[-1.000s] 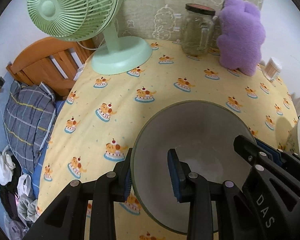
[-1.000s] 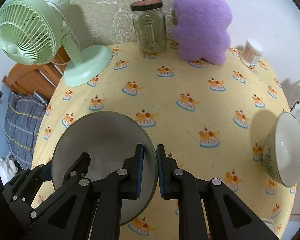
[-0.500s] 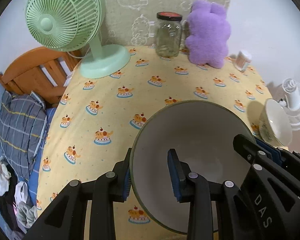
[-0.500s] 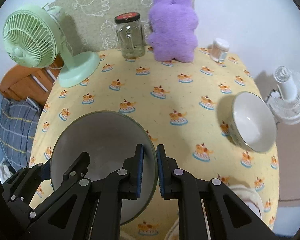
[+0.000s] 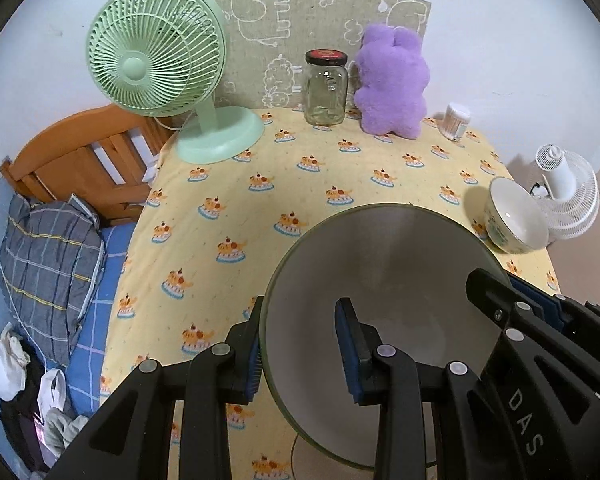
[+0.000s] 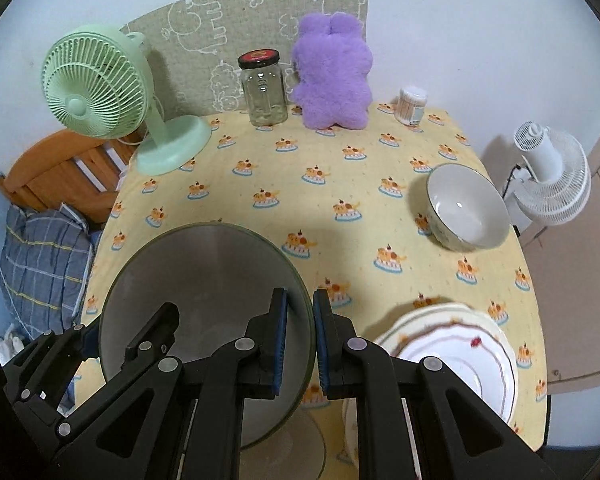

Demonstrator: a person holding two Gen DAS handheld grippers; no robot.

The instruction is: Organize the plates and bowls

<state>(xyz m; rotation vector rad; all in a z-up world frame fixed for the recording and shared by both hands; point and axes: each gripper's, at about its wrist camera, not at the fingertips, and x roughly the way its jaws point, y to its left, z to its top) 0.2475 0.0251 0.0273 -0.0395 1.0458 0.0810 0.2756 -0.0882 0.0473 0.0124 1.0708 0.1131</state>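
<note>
Raised since the earlier frames: large grey bowl [image 5: 384, 280], now clear of the counter [image 5: 340, 184], more of which shows beneath it.

Grip: left gripper [image 5: 300, 356] pinching the bowl's 9 o'clock rim; right gripper [image 6: 300, 336] pinching its 3 o'clock rim, fingers nearly together.

Step, as judged: carrying the bowl toward the other crockery. Next move calls for a level, matched carry, then a lowering.

Nearby: stacked plates [image 6: 460, 344] at 4 o'clock of the right view; small white bowl [image 6: 466, 206] at 2 o'clock.

Counter: yellow cake-print cloth; at 12 o'clock glass jar [image 6: 263, 88], purple plush [image 6: 334, 76]; green fan [image 6: 96, 84] at 10 o'clock.

Room: bed with checked bedding at 9 o'clock; white fan [image 6: 548, 172] at 3 o'clock.
</note>
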